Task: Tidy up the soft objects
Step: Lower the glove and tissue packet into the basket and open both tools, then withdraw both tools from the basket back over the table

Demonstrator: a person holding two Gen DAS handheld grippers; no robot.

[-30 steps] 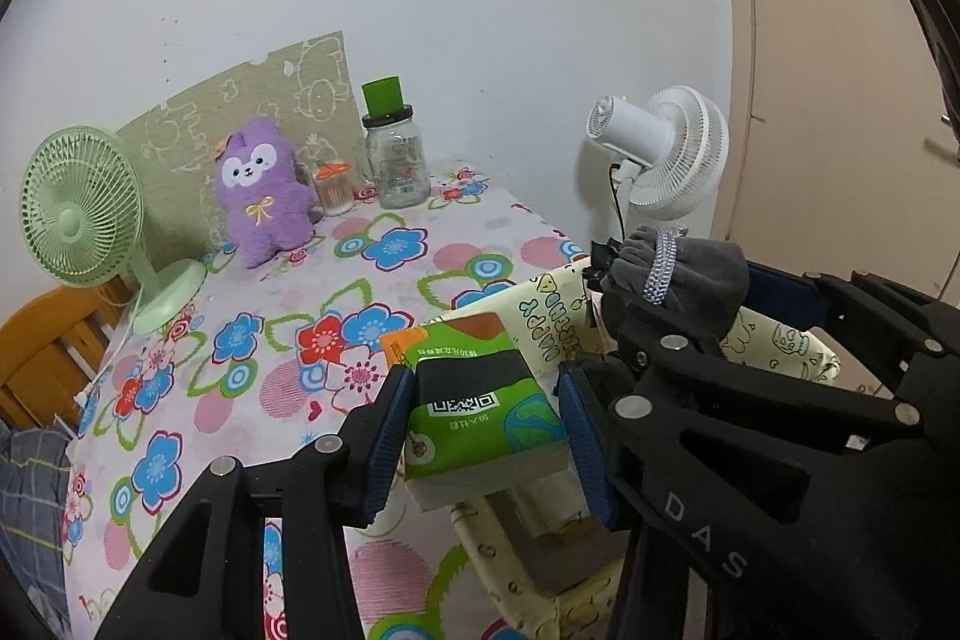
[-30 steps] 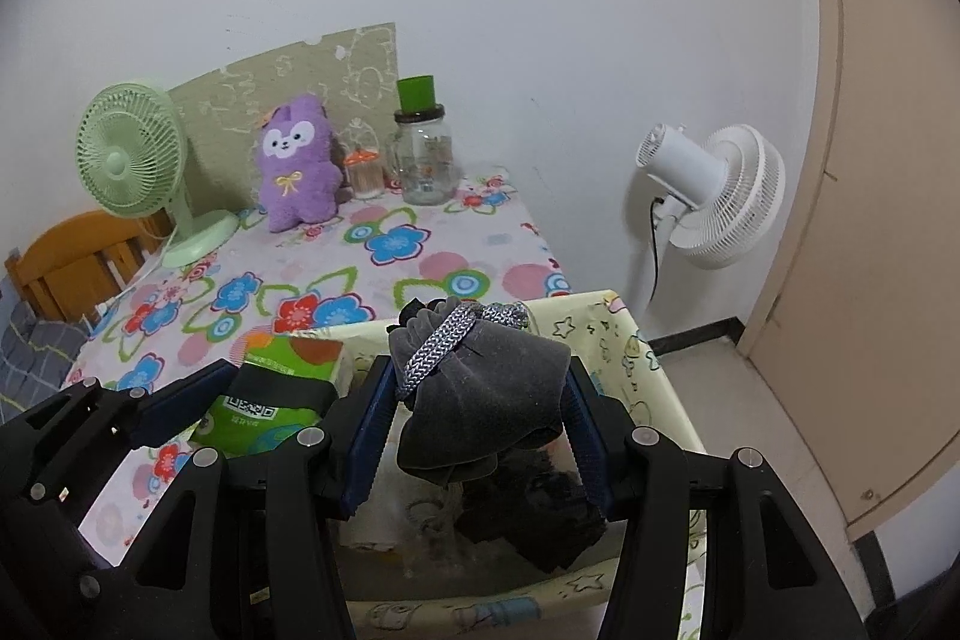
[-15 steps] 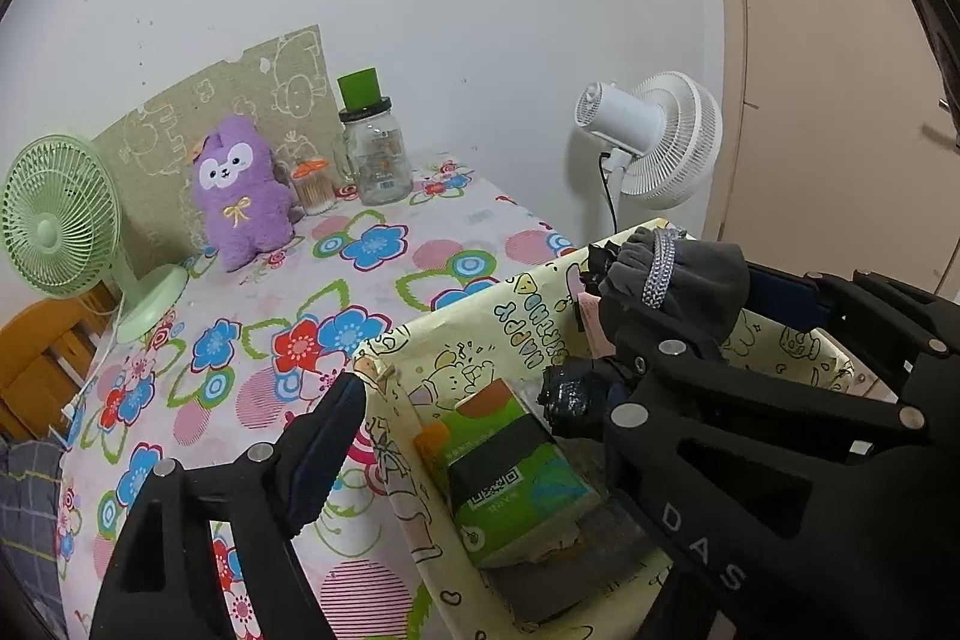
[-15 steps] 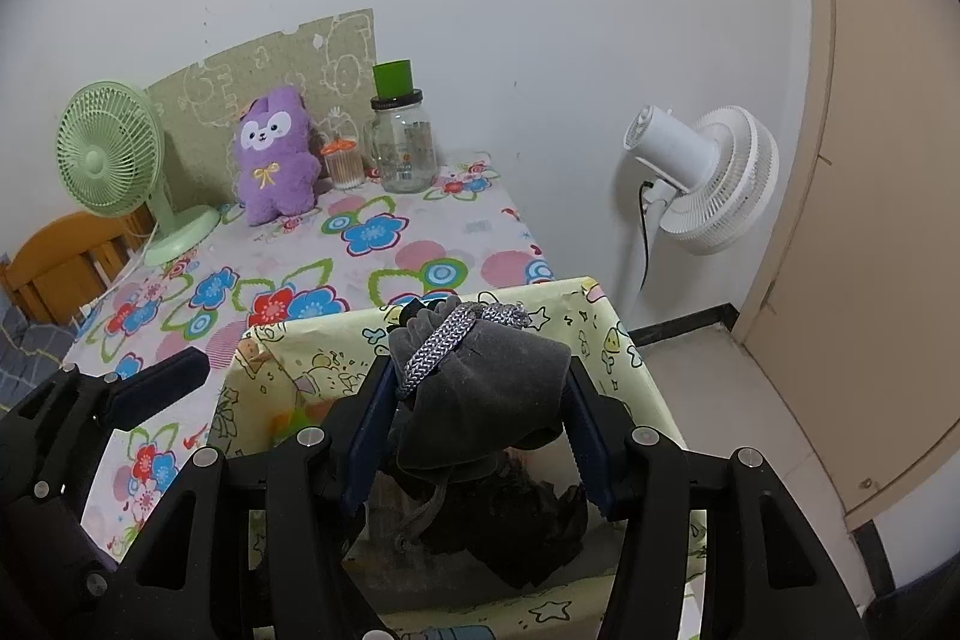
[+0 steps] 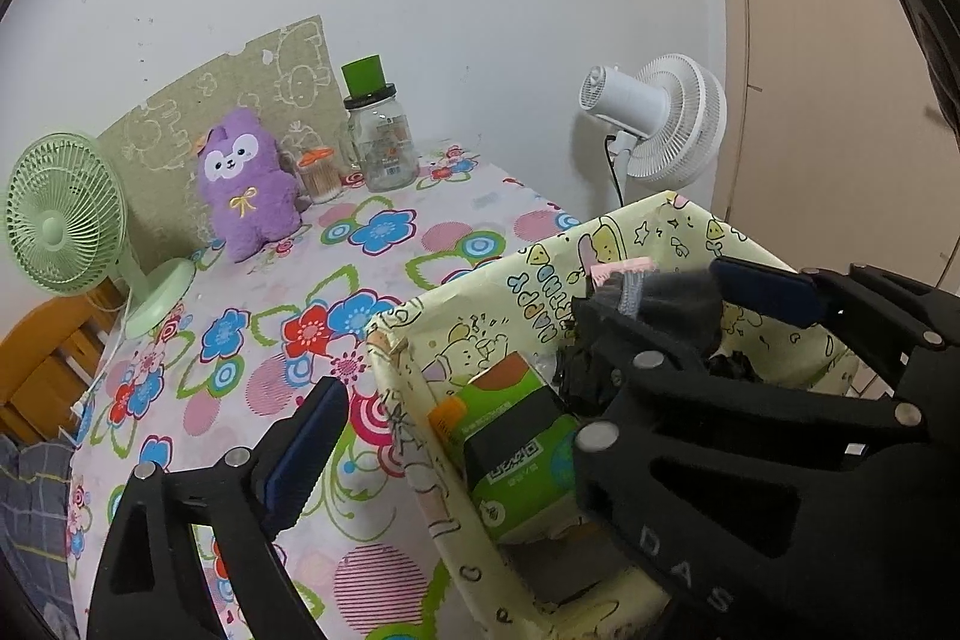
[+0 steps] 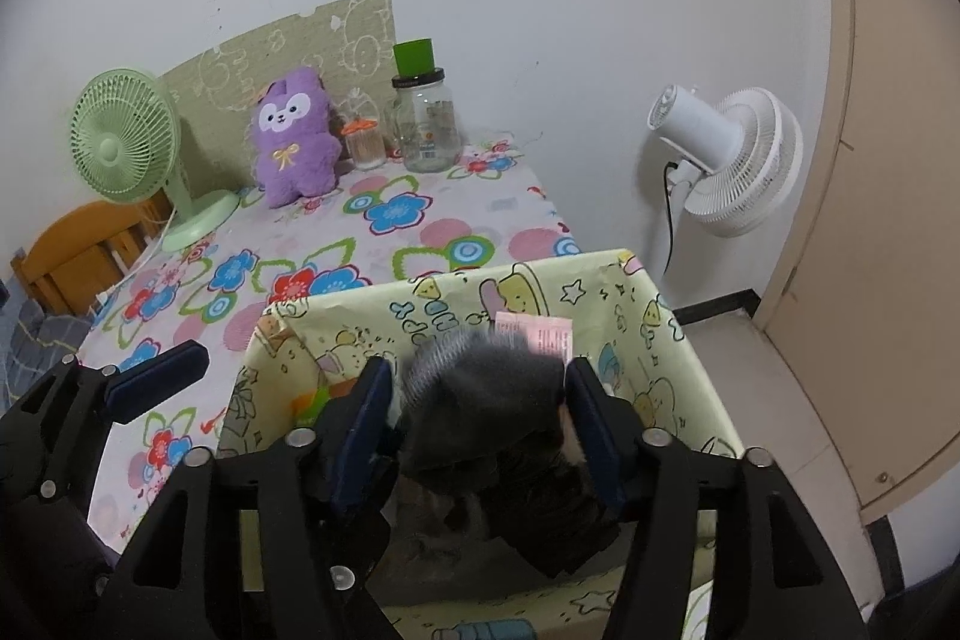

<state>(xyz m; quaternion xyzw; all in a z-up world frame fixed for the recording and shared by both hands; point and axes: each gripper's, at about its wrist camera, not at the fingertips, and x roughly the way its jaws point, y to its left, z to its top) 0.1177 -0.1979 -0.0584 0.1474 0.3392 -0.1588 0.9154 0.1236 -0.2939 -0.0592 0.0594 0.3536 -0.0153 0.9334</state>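
My left hand-held gripper (image 5: 456, 436) has just been opening and now stands wide, its pads clear of the green tissue pack (image 5: 516, 448), which lies inside the yellow cartoon-print storage box (image 5: 480, 298) at the near edge of the flowered worktop (image 5: 384, 232). My right hand-held gripper (image 6: 474, 424) has also just been opening; the grey knitted glove (image 6: 480, 400) sits blurred between its blue pads over the box, above dark clothing (image 6: 540, 508), and whether they grip it I cannot tell.

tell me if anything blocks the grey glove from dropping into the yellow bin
Nothing visible does. The grey glove is already over the open yellow bin, between the right gripper's just-opening jaws, with only dark clothes lying below it.
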